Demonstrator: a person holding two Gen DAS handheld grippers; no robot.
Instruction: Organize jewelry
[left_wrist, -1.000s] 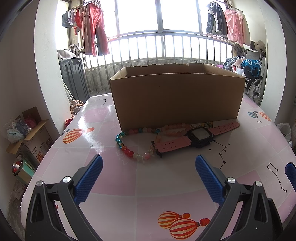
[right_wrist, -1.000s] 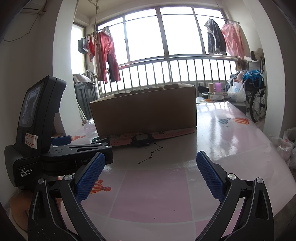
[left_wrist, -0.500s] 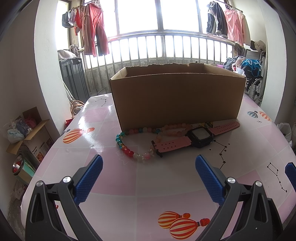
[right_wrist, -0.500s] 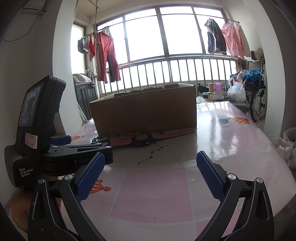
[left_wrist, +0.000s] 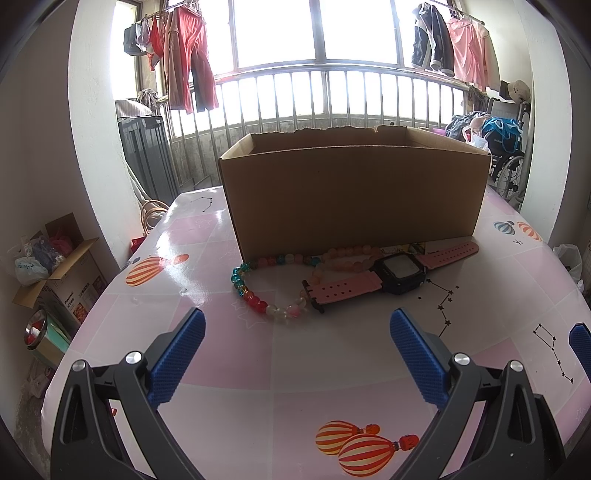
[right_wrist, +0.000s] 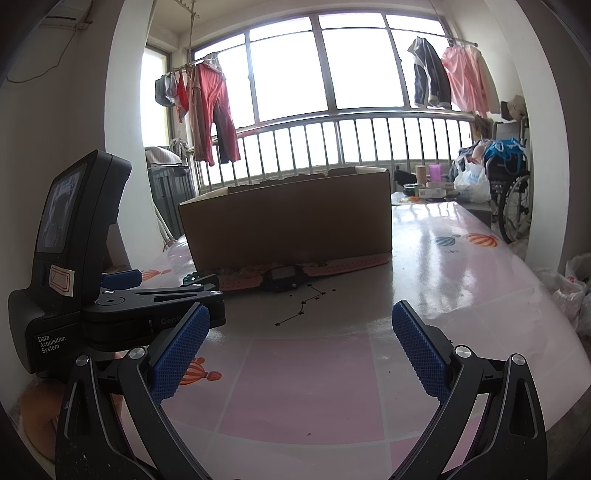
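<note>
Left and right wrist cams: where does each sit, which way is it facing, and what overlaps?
Left wrist: on the left gripper, above the table, facing the cardboard box head-on, beaded bracelet and pink watch ahead; own open blue fingers show, plus a blue finger tip of the right gripper at the right edge.
Right wrist: on the right gripper, lower and further right, facing the box obliquely; own open fingers show, with the left gripper's body at left.
Shared: box, watch, bracelet, table, window railing.

Spread right claw (right_wrist: 301, 345) facing watch (right_wrist: 282, 277)
</note>
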